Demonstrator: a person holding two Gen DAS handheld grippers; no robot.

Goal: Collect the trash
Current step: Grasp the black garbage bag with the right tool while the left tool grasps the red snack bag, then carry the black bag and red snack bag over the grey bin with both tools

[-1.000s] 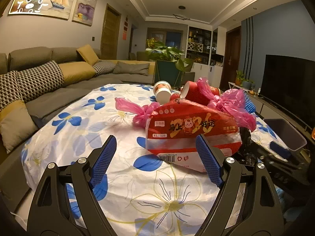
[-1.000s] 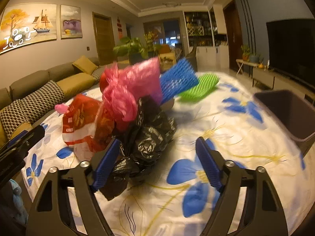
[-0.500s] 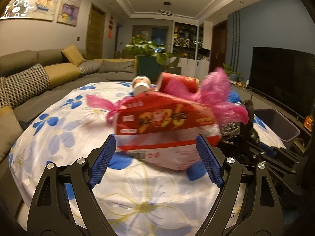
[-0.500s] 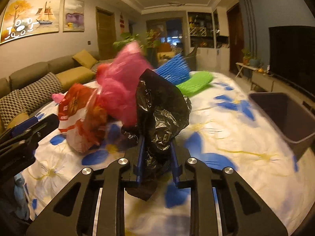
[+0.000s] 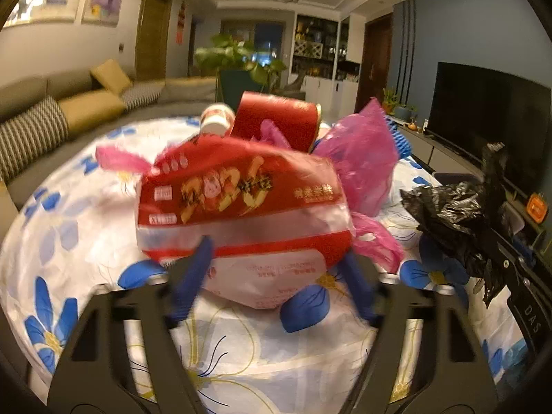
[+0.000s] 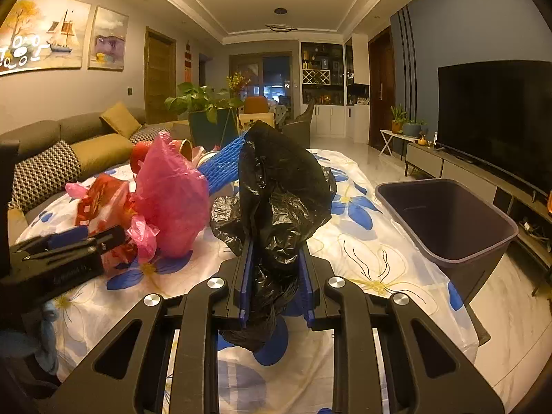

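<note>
Having clamped the black bag (image 6: 283, 200), the right gripper (image 6: 276, 289) lifts it; left gripper (image 5: 272, 276) narrows around the red package (image 5: 241, 207), contact unclear.

The tablecloth (image 6: 362, 248) is white with blue flowers, the crumpled bag (image 6: 283, 189) black, another bag (image 6: 169, 193) pink, the package (image 5: 241, 207) red and white.

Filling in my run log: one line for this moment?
right hand-held gripper: shut on black bag | left hand-held gripper: closing around red package | bin: empty
</note>
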